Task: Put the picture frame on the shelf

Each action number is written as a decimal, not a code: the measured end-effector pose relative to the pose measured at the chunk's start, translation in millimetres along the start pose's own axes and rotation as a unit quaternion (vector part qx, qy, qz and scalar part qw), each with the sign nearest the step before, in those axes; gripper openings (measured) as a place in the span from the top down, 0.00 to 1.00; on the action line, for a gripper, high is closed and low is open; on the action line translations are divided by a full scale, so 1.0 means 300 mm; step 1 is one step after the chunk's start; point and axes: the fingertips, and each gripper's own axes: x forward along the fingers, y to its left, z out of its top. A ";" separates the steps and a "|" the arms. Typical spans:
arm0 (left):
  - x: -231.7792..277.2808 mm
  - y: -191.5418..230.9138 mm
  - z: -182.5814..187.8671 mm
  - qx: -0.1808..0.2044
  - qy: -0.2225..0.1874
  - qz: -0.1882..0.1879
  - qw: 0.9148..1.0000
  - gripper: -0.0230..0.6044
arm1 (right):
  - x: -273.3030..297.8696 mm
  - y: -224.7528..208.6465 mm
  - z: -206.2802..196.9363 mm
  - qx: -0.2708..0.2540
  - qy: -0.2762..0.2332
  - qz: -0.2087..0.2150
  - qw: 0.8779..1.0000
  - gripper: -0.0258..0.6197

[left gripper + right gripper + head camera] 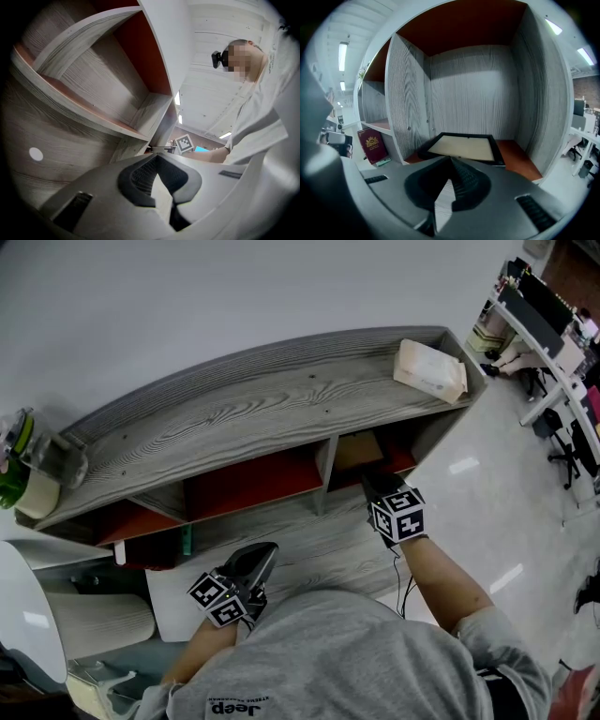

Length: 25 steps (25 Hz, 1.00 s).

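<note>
The picture frame (465, 147), black-edged with a pale inside, lies flat on the red floor of the shelf's (244, 409) right-hand compartment. In the head view only its brown top (359, 450) shows under the shelf's top board. My right gripper (372, 478) points into that compartment, slightly downward. It (450, 162) is shut with nothing between its fingers, its tips just short of the frame's near edge. My left gripper (266, 551) hovers lower left in front of the shelf. It (157, 157) is shut and holds nothing, facing empty compartments.
A pack of tissues (429, 369) lies on the shelf's top at the right end, and a clear jar with a green bottle (28, 460) stands at the left end. A dark red booklet (371, 144) leans in the neighbouring compartment. Desks and chairs (553, 334) stand far right.
</note>
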 end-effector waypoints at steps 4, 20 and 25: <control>0.006 -0.001 -0.003 -0.002 0.000 -0.001 1.000 0.95 | 0.000 0.000 -0.001 0.004 0.004 0.002 1.000 0.97; 0.024 -0.068 0.003 0.019 -0.010 0.021 1.000 0.95 | -0.125 0.058 0.002 0.023 -0.032 0.063 0.997 0.97; 0.026 -0.110 -0.046 0.026 -0.011 0.064 0.998 0.95 | -0.195 0.054 -0.055 0.021 -0.031 0.103 0.994 0.97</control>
